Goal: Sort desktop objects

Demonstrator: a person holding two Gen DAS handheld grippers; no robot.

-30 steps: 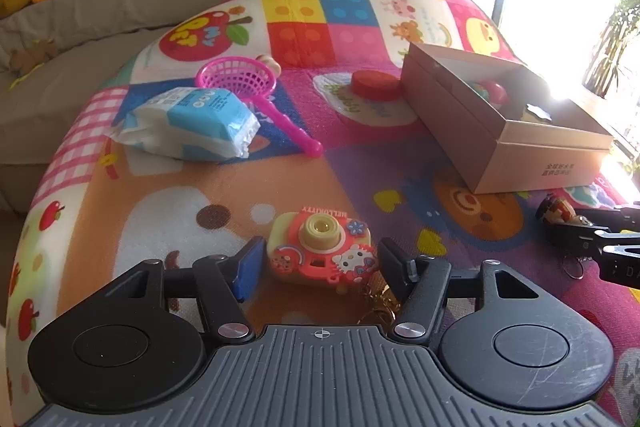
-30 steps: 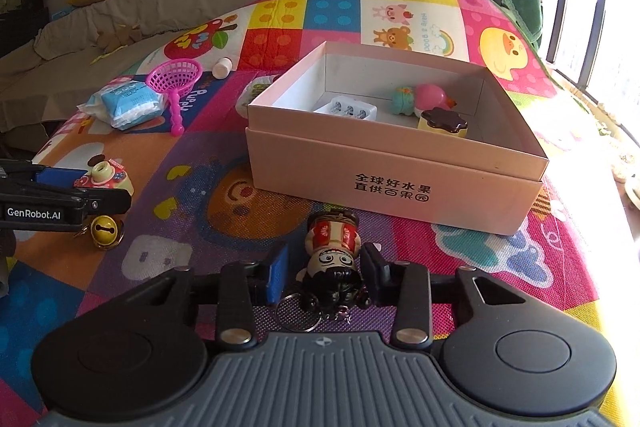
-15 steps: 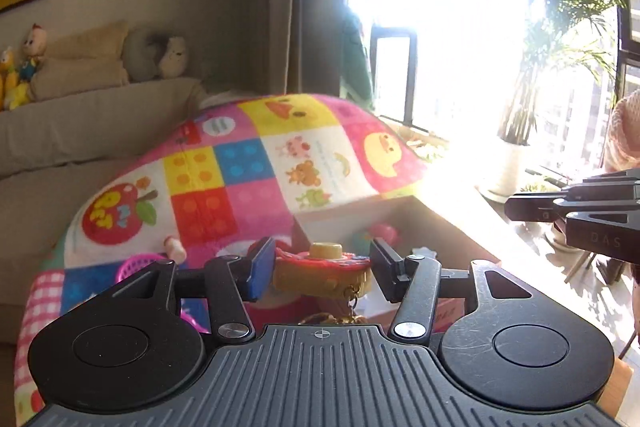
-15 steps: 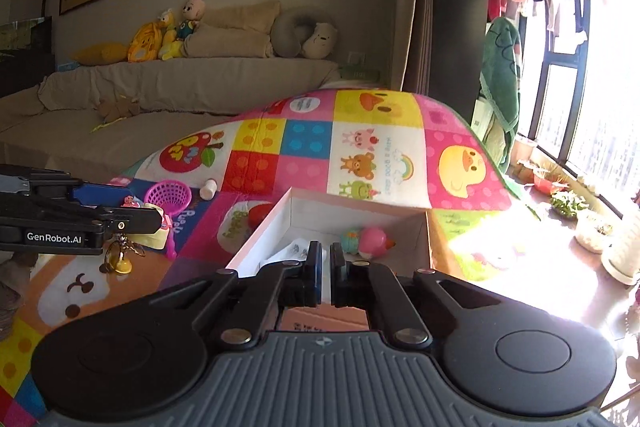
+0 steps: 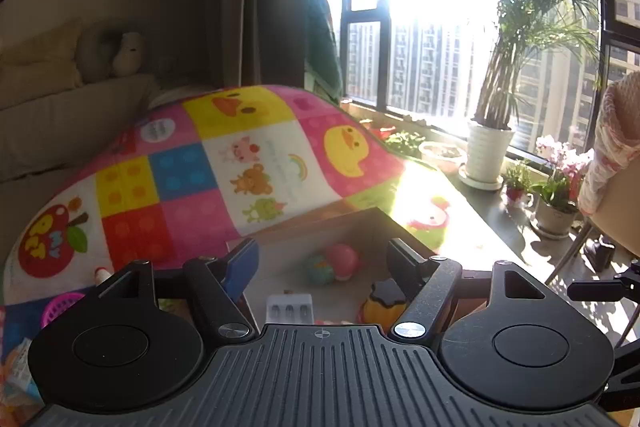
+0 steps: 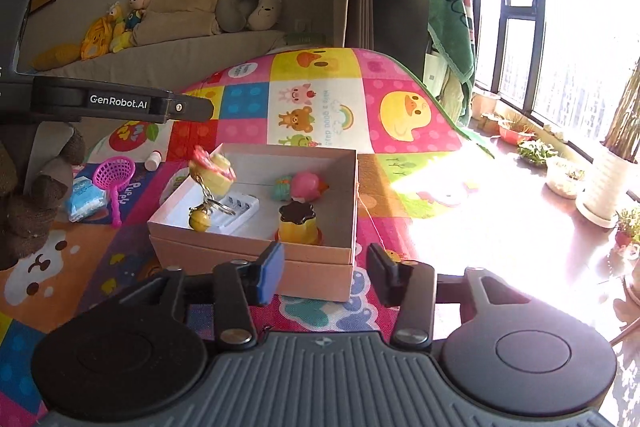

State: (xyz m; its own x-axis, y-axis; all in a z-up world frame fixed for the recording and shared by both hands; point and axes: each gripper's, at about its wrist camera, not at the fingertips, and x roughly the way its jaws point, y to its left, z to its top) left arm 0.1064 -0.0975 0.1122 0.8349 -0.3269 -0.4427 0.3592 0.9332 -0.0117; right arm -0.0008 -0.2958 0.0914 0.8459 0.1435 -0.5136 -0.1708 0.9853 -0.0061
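Both grippers had their jaws spread apart w/ nothing between them. The left gripper hung above the open cardboard box, fingers pointing over its interior; the right gripper sat just in front of the box's near wall, lower down.

In the right wrist view the toy camera keychain was in mid-air, blurred, under the left gripper's tip & over the box's left rear corner, its ring & yellow bell dangling below, above the white battery charger. Whether it touched anything couldn't be told.

Inside the box: charger at left, a pudding-shaped toy w/ dark top near the front wall, a pink ball toy & a teal one touching each other toward the back.

Outside, on the colourful play mat: a pink net scoop left of the box, a blue wipes pack just beside it, a small white bottle further back. Sofa w/ plush toys behind the mat.
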